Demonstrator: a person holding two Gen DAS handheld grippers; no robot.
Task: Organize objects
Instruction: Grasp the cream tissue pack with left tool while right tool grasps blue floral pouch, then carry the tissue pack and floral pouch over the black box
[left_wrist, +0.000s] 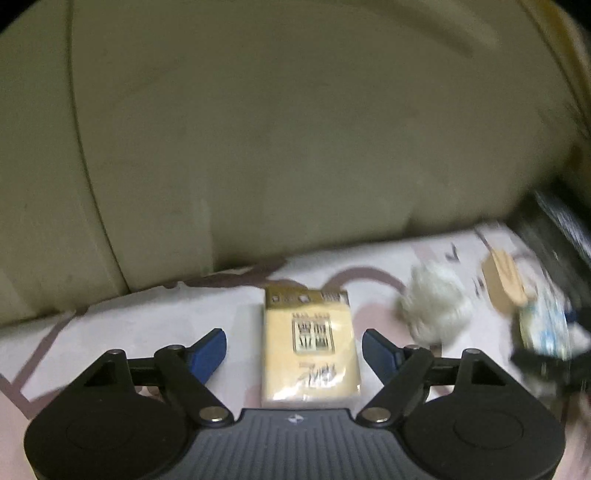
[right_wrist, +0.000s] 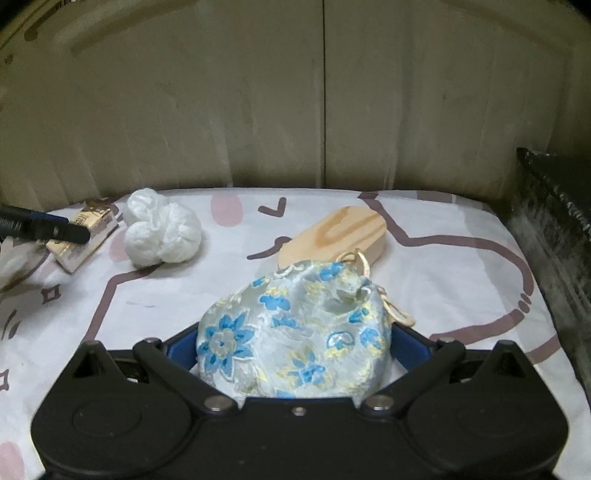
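A yellow-and-gold cigarette pack (left_wrist: 310, 343) lies on the patterned sheet between the open fingers of my left gripper (left_wrist: 294, 347), which do not touch it. The pack also shows at the far left of the right wrist view (right_wrist: 83, 236), with the left gripper's finger (right_wrist: 44, 227) over it. My right gripper (right_wrist: 293, 350) is shut on a blue-flowered silk pouch (right_wrist: 295, 332) with a cream cord. A crumpled white bag (right_wrist: 162, 232) and a wooden block (right_wrist: 332, 232) lie beyond it. Both show blurred at the right in the left wrist view, the bag (left_wrist: 436, 306) and the block (left_wrist: 504, 284).
The white sheet (right_wrist: 461, 280) with brown and pink outlines covers the surface. A beige padded backrest (right_wrist: 295, 110) rises behind it. A dark object (right_wrist: 554, 229) stands along the right edge.
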